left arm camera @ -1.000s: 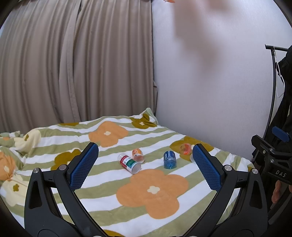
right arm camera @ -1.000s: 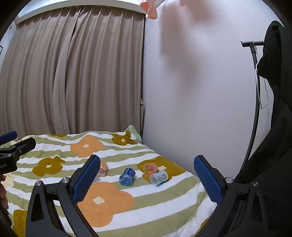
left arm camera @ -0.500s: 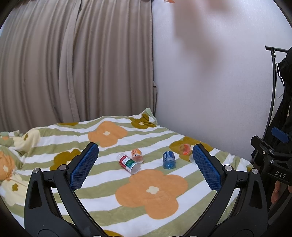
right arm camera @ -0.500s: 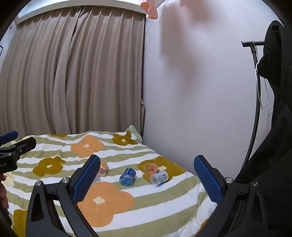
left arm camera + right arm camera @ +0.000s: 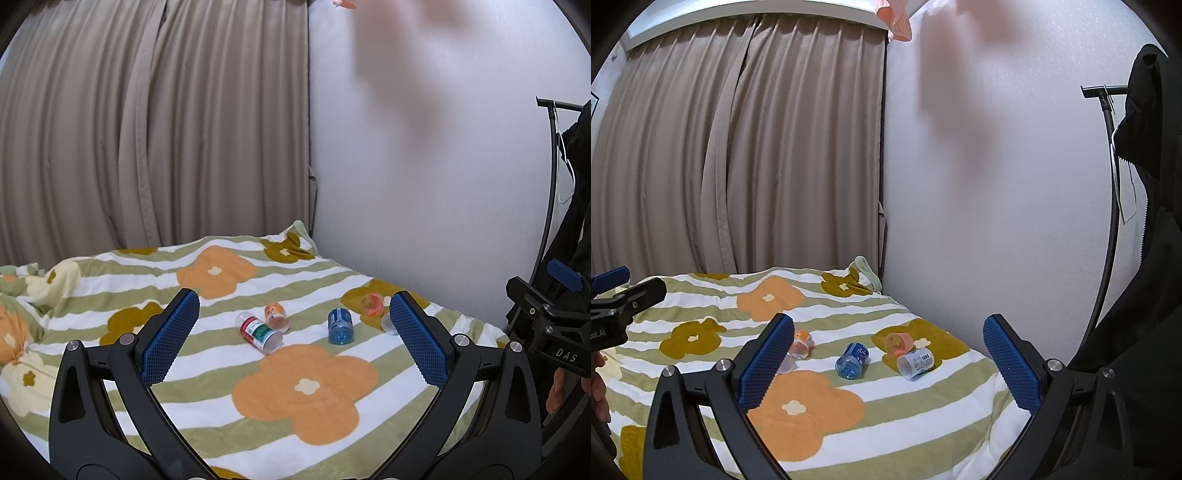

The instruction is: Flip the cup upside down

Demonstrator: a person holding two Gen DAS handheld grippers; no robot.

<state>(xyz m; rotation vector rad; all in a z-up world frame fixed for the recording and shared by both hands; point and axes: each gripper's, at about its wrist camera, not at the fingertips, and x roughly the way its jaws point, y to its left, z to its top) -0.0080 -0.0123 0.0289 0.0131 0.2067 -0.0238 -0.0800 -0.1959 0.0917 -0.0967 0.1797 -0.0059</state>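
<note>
Several small plastic cups lie on their sides on a flowered bedspread [image 5: 306,387]. In the left wrist view I see a red-and-green labelled cup [image 5: 259,333], an orange one [image 5: 277,316], a blue one [image 5: 340,326] and a clear orange one [image 5: 372,304]. In the right wrist view the blue cup [image 5: 851,360], the clear orange cup [image 5: 898,343] and a white labelled cup [image 5: 915,364] show. My left gripper [image 5: 295,338] and right gripper [image 5: 886,365] are both open and empty, held well short of the cups.
A beige curtain [image 5: 147,129] hangs behind the bed and a white wall [image 5: 424,166] runs along its right side. A black garment rack [image 5: 1115,206] with dark clothes stands at the right. The other gripper shows at each view's edge.
</note>
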